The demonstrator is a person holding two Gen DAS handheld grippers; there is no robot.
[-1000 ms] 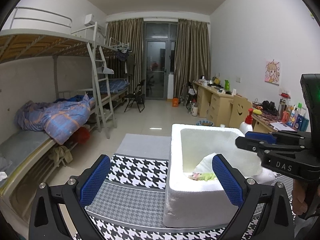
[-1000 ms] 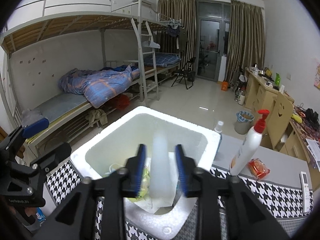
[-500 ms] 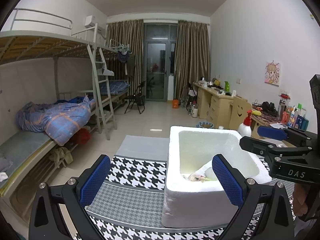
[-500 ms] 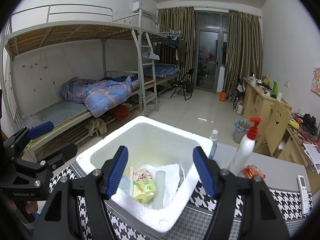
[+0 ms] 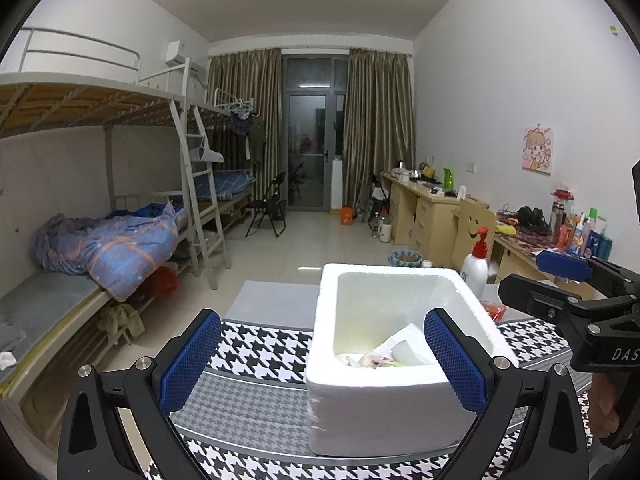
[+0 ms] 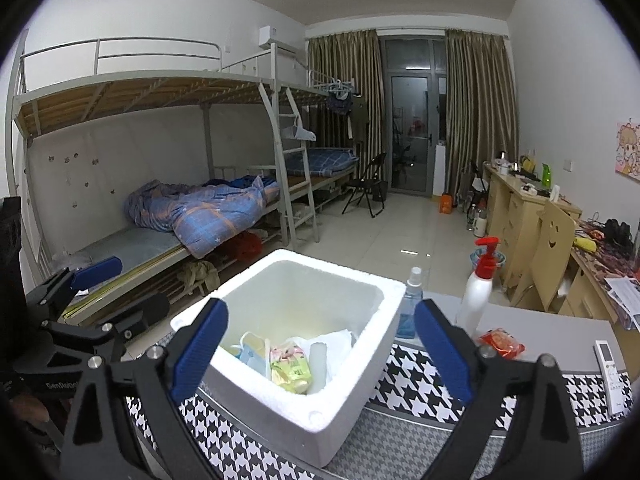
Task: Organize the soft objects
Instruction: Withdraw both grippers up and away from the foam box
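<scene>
Above the near edge of the bench [image 6: 532,332], our right tool [image 6: 320,352] hangs with its blue pads spread wide and nothing between them; the left tool [image 5: 322,360] is spread just as wide and equally empty, facing the same box from the other side.

Between and beyond the right pads sits the white foam box [image 6: 348,412], resting on the houndstooth mat [image 6: 540,376]. Inside it we see the soft things piled together: a yellow-green tissue pack [image 6: 290,368], a pale translucent tube [image 6: 318,364], a blue-edged face mask [image 6: 250,350] and a white plastic bag [image 6: 336,340] under and behind them.

We judge the task well along, since several soft things already lie in the box. A red snack packet [image 6: 500,342] is on the bench just right of the box, and may be the one soft thing left. The pump bottle [image 6: 478,292], spray bottle [image 6: 412,308] and remote [image 6: 610,372] are rigid and probably stay out.

The tube lies with its long axis running from the near wall toward the far wall, roughly along our right tool's line of sight. The tissue pack lies beside it, touching, its long axis nearly parallel.
</scene>
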